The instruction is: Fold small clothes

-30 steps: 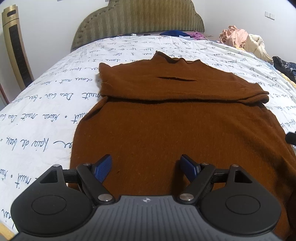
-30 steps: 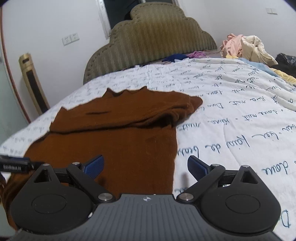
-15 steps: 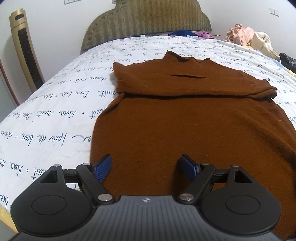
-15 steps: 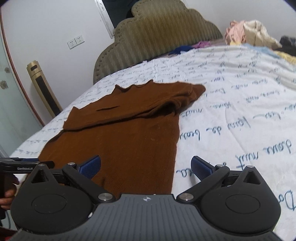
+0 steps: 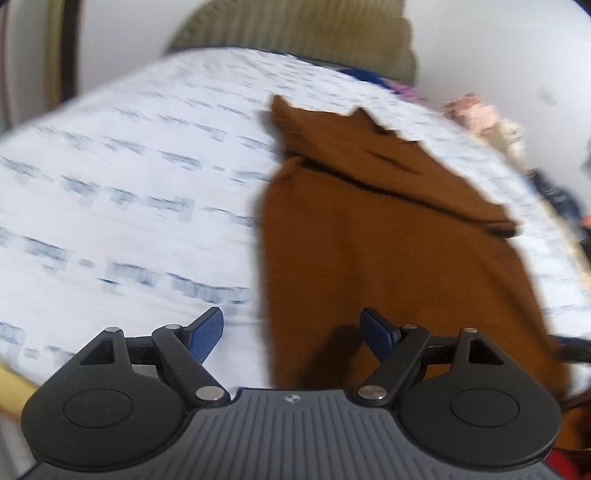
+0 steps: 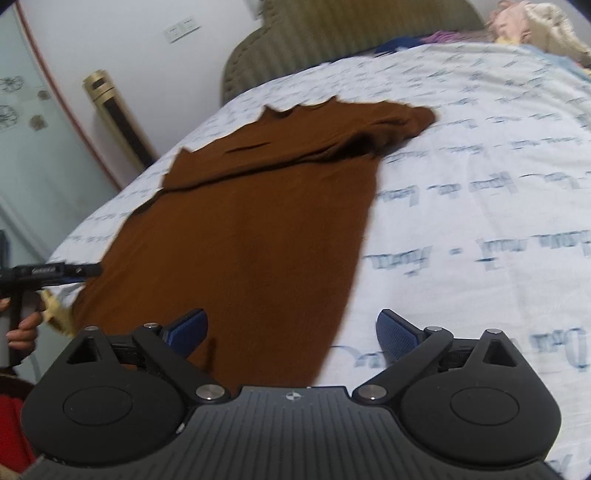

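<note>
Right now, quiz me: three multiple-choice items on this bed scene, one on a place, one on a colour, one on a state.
1. Where does the brown garment lie?
A. on the floor
B. on the printed bedsheet
C. draped over the headboard

2. What colour are the fingertip pads of the left hand-held gripper?
A. blue
B. red
C. green

3. How does the right hand-held gripper stand?
A. shut on the garment
B. shut on nothing
C. open

Answers:
1 B, the sheet shows on both sides of the cloth.
2 A, both pads are blue against black arms.
3 C, its fingers stand wide apart, the garment's right edge between them.
</note>
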The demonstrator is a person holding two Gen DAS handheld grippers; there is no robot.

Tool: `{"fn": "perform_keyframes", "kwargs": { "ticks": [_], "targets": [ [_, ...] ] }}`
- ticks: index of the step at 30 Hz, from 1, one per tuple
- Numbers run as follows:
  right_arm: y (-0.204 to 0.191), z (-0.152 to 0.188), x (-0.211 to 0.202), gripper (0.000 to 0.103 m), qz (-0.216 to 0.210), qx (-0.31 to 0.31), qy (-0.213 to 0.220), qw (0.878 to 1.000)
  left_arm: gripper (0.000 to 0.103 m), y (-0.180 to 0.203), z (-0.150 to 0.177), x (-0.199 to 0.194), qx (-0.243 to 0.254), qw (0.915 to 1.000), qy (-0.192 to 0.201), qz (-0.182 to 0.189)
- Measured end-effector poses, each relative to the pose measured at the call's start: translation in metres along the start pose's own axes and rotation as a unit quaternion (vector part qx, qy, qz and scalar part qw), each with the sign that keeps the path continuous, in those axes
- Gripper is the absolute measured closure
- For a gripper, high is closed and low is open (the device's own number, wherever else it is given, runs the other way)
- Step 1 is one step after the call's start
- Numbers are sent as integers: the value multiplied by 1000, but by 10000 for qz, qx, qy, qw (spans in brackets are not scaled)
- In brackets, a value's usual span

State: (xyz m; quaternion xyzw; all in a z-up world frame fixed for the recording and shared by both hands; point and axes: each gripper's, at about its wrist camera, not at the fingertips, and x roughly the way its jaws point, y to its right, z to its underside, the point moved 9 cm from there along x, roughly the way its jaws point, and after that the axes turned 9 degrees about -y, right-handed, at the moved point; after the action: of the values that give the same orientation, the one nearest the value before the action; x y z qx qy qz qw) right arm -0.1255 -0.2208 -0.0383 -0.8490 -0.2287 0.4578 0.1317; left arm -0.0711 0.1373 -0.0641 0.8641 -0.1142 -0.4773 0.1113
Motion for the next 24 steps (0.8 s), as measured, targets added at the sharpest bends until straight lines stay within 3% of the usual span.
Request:
{"fn": "perform_keyframes", "kwargs": {
  "ticks": [3,5,6,7,8,9,10,11,13,19,24],
  "targets": [
    [-17,-3,11,18,-328,-41,-69,9994,23,21,2,12,117,9983,-220,534],
    [-26,-6,21,19,-313,-159,-107,9993,23,38,2,20,246,9968,-305,698],
    [-32,-8,24,23,-273,-248,-119,9992,23,49,2,24,354,9957,-355,773],
    [-37,-10,27,34,-266,-328,-130,9990,25,57,3,27,447,9949,-381,823],
    [-41,-12,30,42,-295,-363,-140,9988,36,65,4,29,532,9938,-411,885],
    [-44,-14,33,59,-298,-363,-147,9988,53,74,5,33,608,9920,-491,988],
    [-45,-16,36,72,-277,-363,-160,9988,61,79,4,37,635,9906,-575,1063],
    [-45,-18,39,76,-235,-368,-168,9989,76,84,4,41,633,9895,-661,1117],
    [-46,-23,42,85,-252,-386,-166,9988,90,91,4,46,645,9886,-777,1114],
    [-55,-55,24,86,-472,-486,197,9975,91,105,-20,27,763,9887,-432,1219],
    [-45,-91,22,86,-26,-561,563,9968,91,107,-52,25,852,9924,33,890]
  ]
}}
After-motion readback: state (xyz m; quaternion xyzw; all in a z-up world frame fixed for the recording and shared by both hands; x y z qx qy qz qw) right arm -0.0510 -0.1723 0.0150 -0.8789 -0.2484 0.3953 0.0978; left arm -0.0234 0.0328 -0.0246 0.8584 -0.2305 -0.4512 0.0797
